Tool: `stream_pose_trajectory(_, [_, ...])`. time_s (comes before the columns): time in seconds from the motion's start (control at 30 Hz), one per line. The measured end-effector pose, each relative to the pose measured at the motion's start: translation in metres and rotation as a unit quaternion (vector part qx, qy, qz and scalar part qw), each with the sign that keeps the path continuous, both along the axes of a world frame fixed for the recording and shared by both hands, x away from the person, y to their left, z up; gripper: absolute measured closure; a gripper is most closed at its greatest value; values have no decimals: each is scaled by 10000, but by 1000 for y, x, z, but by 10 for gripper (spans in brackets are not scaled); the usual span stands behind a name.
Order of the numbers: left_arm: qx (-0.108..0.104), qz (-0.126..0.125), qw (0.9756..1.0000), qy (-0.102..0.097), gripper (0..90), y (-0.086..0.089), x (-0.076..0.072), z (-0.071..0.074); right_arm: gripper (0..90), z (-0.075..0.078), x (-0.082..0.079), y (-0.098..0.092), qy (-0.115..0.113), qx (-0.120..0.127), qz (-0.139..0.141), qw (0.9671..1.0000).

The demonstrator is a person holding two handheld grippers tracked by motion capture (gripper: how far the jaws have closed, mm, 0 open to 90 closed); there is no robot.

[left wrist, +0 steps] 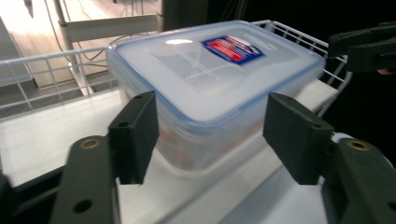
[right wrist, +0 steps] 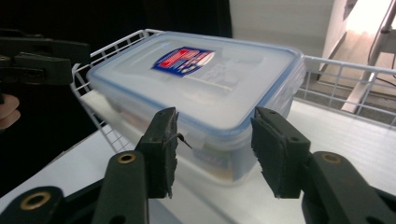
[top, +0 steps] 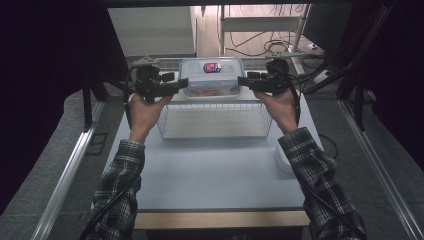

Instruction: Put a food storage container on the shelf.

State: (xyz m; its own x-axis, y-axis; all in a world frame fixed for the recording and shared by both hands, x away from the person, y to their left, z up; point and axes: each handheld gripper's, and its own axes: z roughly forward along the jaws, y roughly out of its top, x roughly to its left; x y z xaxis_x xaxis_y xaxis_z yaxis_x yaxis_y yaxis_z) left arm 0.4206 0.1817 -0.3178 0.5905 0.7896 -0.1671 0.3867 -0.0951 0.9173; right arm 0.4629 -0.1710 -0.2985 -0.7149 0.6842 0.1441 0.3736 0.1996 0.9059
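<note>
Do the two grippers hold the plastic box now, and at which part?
No. Both the left gripper and right gripper stand open at opposite ends of the lidded box, pads not pressing it.

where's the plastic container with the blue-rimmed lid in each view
High view: the container sits top centre, between the two grippers.
Left gripper view: upper centre, beyond the black jaws.
Right gripper view: centre, just past the jaws.
Shared landmark: the red and blue label on its lid, and the white wire basket around it.

Dim room, dark edges, bright backlight behind, soft blur throughout
</note>
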Motion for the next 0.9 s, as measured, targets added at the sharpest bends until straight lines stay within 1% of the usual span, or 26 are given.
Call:
stream_pose_trajectory(0.03, [39,-87,10000,-18,281,-1,-7,-3,463,-3,-8,-2,-42,-25,62,10000])
stream_pose_trajectory(0.07, [39,-87,10000,-18,268,-1,-7,-3,463,-3,-8,-2,-42,-25,62,10000])
stream_pose_trajectory(0.1, [74,-110,9999,-14,268,-1,-11,-6,451,-5,-11,-3,-60,-60,72,9999])
stream_pose_trajectory(0.13, [103,-142,9998,-19,235,-1,-14,-8,424,-9,-19,-6,-104,-132,116,9998])
stream_pose_trajectory(0.17, [114,-181,9998,-14,218,-2,-20,-12,410,-10,-21,-7,-108,-131,130,9998])
stream_pose_trajectory(0.2, [114,-181,9998,-14,200,-2,-20,-12,410,-10,-21,-7,-108,-131,130,9998])
stream_pose_trajectory(0.23, [170,-252,9995,19,182,-4,-25,-16,378,-14,-26,-9,-134,-135,157,9997])
stream_pose_trajectory(0.27, [170,-252,9995,19,171,-4,-25,-16,378,-14,-26,-9,-134,-135,157,9997])
stream_pose_trajectory(0.3, [236,-280,9993,2,157,-6,-31,-20,346,-17,-30,-11,-156,-143,154,9997])
stream_pose_trajectory(0.33, [236,-280,9993,2,144,-6,-31,-20,346,-17,-30,-11,-156,-143,154,9997])
stream_pose_trajectory(0.43, [295,-364,9989,19,117,-8,-42,-26,305,-23,-37,-14,-151,-153,188,9996])
stream_pose_trajectory(0.47, [312,-376,9988,22,100,-8,-44,-28,281,-28,-41,-15,-167,-198,209,9994])
stream_pose_trajectory(0.5, [324,-399,9987,30,100,-9,-48,-30,281,-28,-41,-15,-167,-198,209,9994])
stream_pose_trajectory(0.53, [338,-439,9985,28,87,-9,-54,-34,257,-32,-46,-17,-176,-229,234,9993])
stream_pose_trajectory(0.57, [332,-439,9985,37,83,-9,-57,-36,245,-34,-48,-18,-164,-238,249,9993])
stream_pose_trajectory(0.67, [400,-462,9981,88,71,-8,-66,-43,232,-41,-54,-21,-168,-290,300,9990])
stream_pose_trajectory(0.7, [400,-462,9981,88,65,-8,-66,-43,224,-44,-56,-22,-166,-315,319,9989])
stream_pose_trajectory(0.73, [470,-449,9978,114,65,-8,-71,-48,215,-46,-58,-23,-169,-331,327,9988])
stream_pose_trajectory(0.77, [470,-449,9978,114,63,-8,-71,-48,215,-46,-58,-23,-169,-331,327,9988])
stream_pose_trajectory(0.8, [521,-486,9974,134,56,-8,-74,-51,195,-52,-61,-25,-176,-314,339,9988])
stream_pose_trajectory(0.83, [545,-483,9972,141,56,-9,-76,-52,195,-52,-61,-25,-176,-314,339,9988])
stream_pose_trajectory(0.9, [643,-455,9968,101,51,-10,-82,-57,179,-56,-64,-27,-176,-304,341,9988])
